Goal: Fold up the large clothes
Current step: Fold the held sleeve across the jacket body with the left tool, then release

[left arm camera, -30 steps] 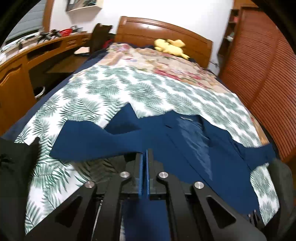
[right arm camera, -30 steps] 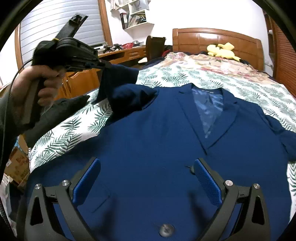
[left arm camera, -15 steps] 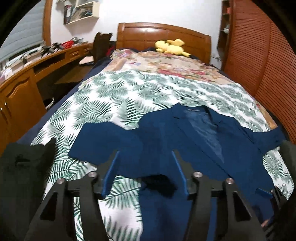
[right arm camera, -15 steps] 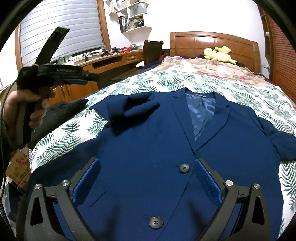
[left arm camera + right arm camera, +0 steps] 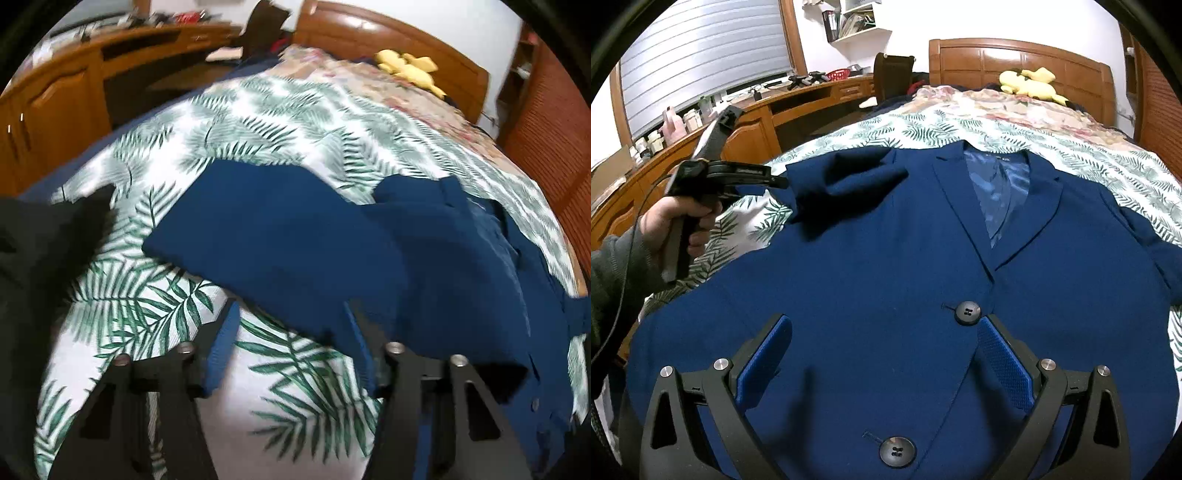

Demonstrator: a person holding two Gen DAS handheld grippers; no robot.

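While the navy blazer (image 5: 886, 266) lies face up on the palm-leaf bedspread (image 5: 923, 129), buttoned at the front with its lapels open on a shiny blue lining (image 5: 993, 192), the right gripper (image 5: 882, 354) hangs low over its lower front with both blue-padded fingers spread wide apart and nothing between them. Its right finger pad (image 5: 1004, 358) sits just beside the upper button (image 5: 967, 312), and the lower button (image 5: 897, 451) shows between the finger bases. One sleeve (image 5: 849, 181) is folded in across the chest near the shoulder, its cuff end bunched. In the left wrist view that same sleeve (image 5: 266, 236) stretches across the bedspread (image 5: 295, 110), and the left gripper (image 5: 291, 347) stands open over the printed cloth at the sleeve's near edge; whether its fingers touch the fabric is unclear, since that view is blurred. The person's left hand (image 5: 679, 221) grips that tool's handle beside the jacket's shoulder in the right wrist view. A yellow plush toy (image 5: 1030, 83) rests by the wooden headboard (image 5: 1015, 51), and a wooden desk (image 5: 757, 122) runs along the bed's left side.
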